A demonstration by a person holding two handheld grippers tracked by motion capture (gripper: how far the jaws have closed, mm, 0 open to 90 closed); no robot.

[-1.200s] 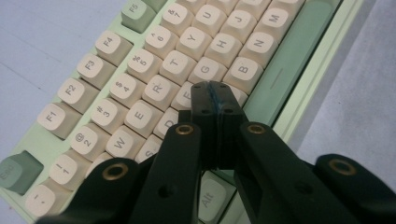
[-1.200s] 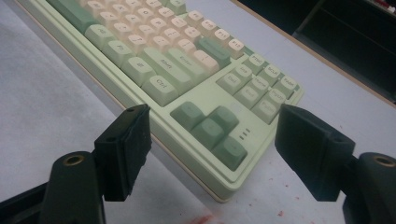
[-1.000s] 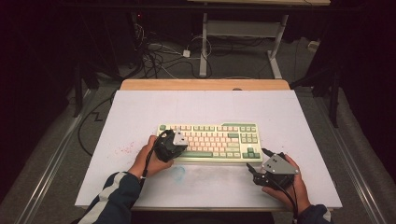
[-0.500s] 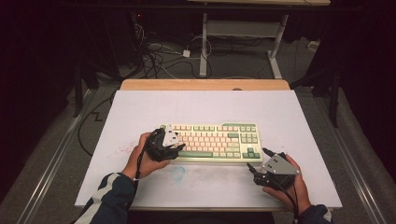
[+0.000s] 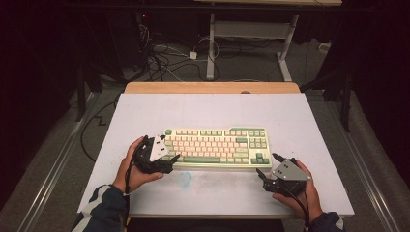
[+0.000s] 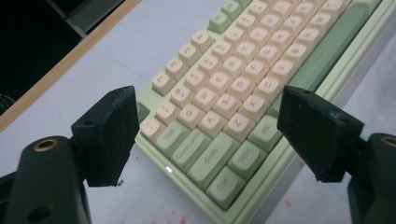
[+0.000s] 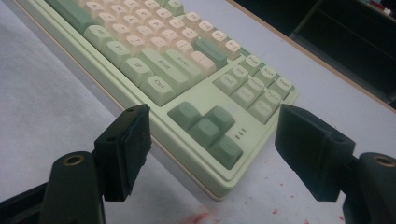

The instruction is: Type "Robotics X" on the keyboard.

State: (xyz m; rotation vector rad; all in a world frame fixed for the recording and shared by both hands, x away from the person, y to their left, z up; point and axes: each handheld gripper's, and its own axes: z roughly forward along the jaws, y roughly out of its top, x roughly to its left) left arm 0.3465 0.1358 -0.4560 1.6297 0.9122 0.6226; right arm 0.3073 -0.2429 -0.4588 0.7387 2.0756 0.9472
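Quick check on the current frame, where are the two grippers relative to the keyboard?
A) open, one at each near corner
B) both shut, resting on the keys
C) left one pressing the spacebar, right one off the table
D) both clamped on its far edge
A: the left gripper sits open at the near left corner of the keyboard and the right gripper open at the near right corner; their fingers are spread apart, holding nothing.
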